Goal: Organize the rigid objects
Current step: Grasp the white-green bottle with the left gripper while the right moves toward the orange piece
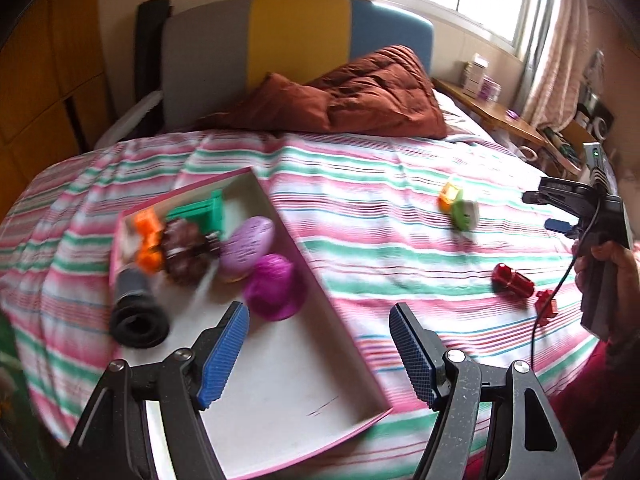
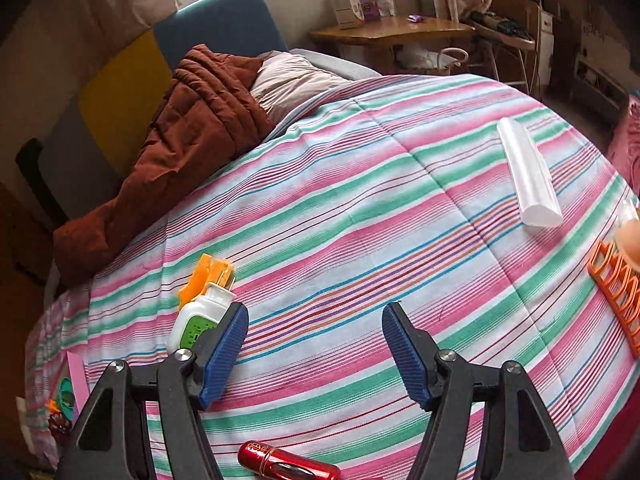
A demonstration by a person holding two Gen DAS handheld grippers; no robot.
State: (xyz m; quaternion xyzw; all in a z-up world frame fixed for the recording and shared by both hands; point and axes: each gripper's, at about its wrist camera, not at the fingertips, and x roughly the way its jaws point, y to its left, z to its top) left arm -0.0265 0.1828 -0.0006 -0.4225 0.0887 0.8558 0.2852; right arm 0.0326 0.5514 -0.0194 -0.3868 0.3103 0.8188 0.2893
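Tray (image 1: 340, 364) with toys (image 1: 208, 248), purple egg (image 1: 246, 246)

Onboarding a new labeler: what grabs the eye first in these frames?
The striped bedspread fills both views. On its left side a pink-edged tray holds a jumble of toys, among them a magenta hat. Loose items lie to the right: a red cylinder and a white tube.
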